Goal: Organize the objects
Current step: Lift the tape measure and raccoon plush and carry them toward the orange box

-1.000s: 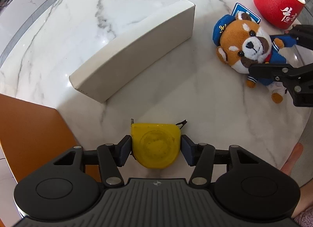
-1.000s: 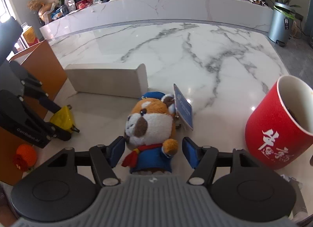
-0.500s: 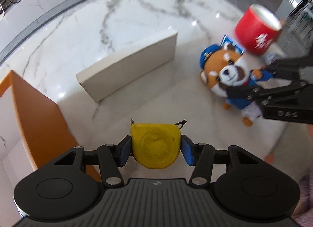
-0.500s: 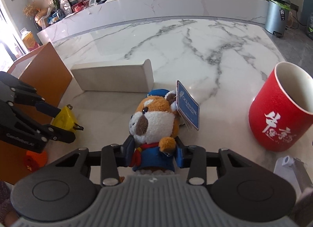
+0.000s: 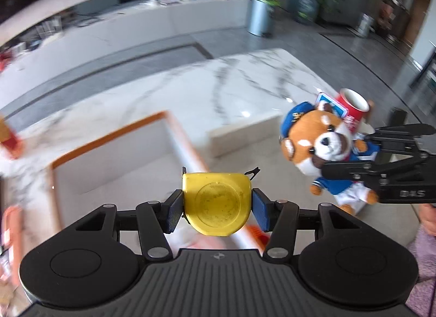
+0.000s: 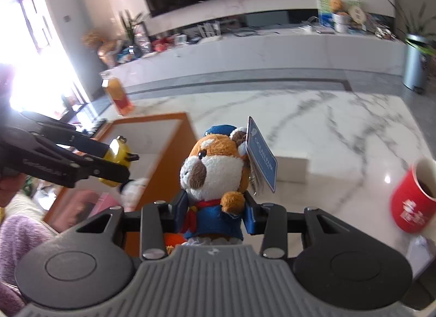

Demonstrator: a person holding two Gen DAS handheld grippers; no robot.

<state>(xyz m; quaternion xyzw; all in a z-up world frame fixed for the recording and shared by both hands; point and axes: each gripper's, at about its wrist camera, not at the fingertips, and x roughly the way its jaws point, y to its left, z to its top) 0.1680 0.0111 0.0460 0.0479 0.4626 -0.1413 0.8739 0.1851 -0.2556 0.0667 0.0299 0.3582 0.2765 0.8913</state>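
My left gripper (image 5: 217, 209) is shut on a yellow tape measure (image 5: 216, 202), held in the air over the edge of an orange-walled box (image 5: 114, 137). In the right wrist view the tape measure (image 6: 115, 150) shows at the left, above the box (image 6: 177, 142). My right gripper (image 6: 216, 214) is shut on the blue body of a red panda plush toy (image 6: 215, 164) with a blue tag, lifted off the marble table (image 6: 340, 131). From the left wrist view the plush (image 5: 318, 142) hangs at the right in that gripper (image 5: 362, 153).
A red mug (image 6: 412, 199) stands on the table at the right, and shows behind the plush as the mug (image 5: 353, 104). A white block (image 5: 245, 137) lies beside the box. An orange drink carton (image 6: 117, 96) stands beyond the box. A person's purple sleeve (image 6: 19, 238) is lower left.
The right gripper closed on the plush and lifted it off the table. The left gripper rose with the tape measure and swung over the orange box; both views now tilt up toward the room.
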